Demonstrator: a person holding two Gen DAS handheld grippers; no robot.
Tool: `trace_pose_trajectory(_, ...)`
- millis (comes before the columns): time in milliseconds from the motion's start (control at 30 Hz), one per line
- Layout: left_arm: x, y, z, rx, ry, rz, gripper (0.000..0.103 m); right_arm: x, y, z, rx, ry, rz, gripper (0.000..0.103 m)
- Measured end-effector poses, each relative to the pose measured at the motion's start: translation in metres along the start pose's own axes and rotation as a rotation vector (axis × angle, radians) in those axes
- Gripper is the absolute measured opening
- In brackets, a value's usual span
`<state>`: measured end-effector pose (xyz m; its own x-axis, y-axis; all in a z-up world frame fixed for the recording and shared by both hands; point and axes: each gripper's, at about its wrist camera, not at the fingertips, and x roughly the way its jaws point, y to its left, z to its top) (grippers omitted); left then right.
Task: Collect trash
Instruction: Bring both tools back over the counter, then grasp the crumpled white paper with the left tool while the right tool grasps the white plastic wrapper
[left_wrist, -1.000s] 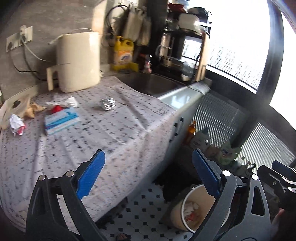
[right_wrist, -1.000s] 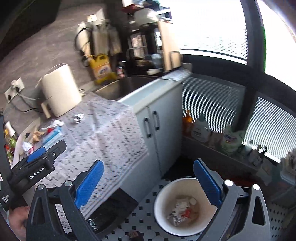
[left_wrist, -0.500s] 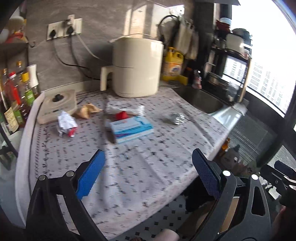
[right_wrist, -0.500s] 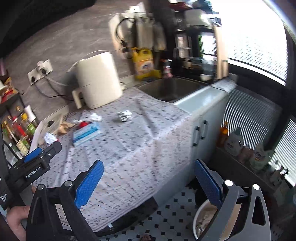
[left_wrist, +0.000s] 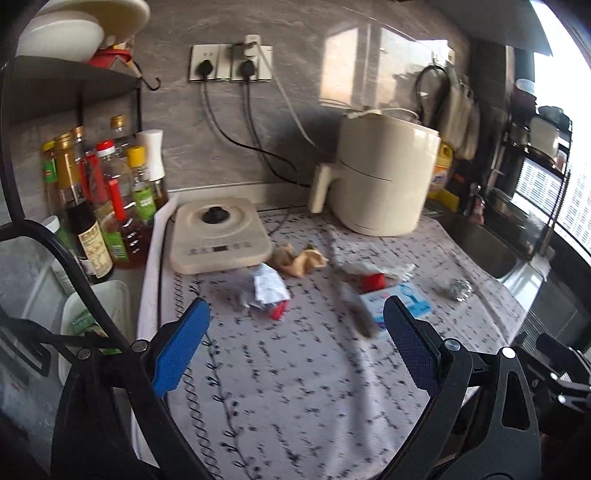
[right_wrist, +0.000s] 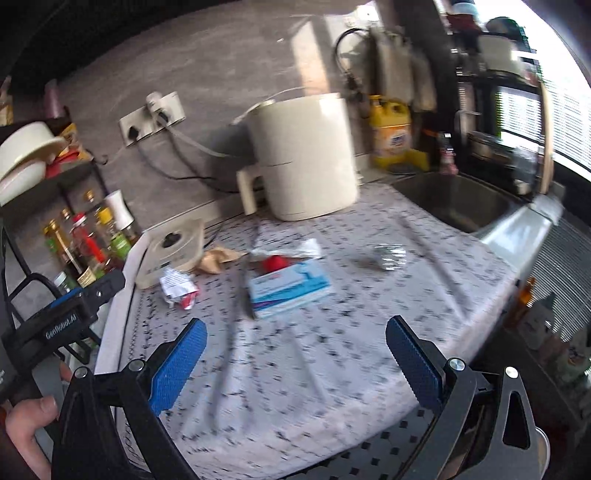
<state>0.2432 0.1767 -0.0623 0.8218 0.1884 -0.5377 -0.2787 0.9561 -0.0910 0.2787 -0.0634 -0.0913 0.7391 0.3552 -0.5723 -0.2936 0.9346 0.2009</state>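
**Fingers spread wide above the littered bench**

Fingers of the left gripper (left_wrist: 295, 347) stood wide apart with nothing between their blue pads, held above the near part of the bench (left_wrist: 295, 398), which was covered by a pale speckled cloth. Those of the right gripper (right_wrist: 295, 362) were likewise released and bare, over the front edge of the same bench. In the right wrist view the left gripper also showed at the left edge, gripped by a hand (right_wrist: 26, 424).

Trash lay scattered across the far half of the cloth. A crumpled white paper with red print (left_wrist: 267, 290) sat just in front of a flat cream appliance with a black knob (left_wrist: 219, 236). Beside it, toward the wall, lay a crumpled brown wrapper (left_wrist: 301, 258). To the right of these a red cap-like piece (left_wrist: 373, 282) rested against a clear plastic wrapper (left_wrist: 391, 269), touching the far side of a blue-and-white carton (right_wrist: 290, 291). A foil ball (right_wrist: 389, 256) lay apart from the rest, nearer the sink (right_wrist: 458, 206).

Behind the trash stood a cream air fryer (left_wrist: 380, 173), plugged into the wall sockets (left_wrist: 231, 62). Sauce bottles (left_wrist: 99, 199) crowded the left end, and a yellow detergent jug (right_wrist: 391, 129) stood by the sink.
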Motion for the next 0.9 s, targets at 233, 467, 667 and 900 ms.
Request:
trace_pose_trajectory(233,0.029,0.034,0.002,-0.056,0.032,0.016,0.094,0.025,0.032,0.004,-0.047,0.038,-0.002,0.095)
trace_pose_trajectory(467,0.064,0.039,-0.005,-0.092,0.078,0.013,0.094,0.038,0.033,0.008,-0.053,0.072,-0.055,0.095)
trace_pose_trajectory(667,0.089,0.037,-0.007,-0.1,0.106,0.019,0.094,0.05,0.022,0.014,-0.049,0.085,-0.071,0.095)
trace_pose_trajectory(900,0.114,0.036,-0.001,-0.126,0.129,0.057,0.094,0.07,0.008,0.026,-0.034,0.092,-0.051,0.095)
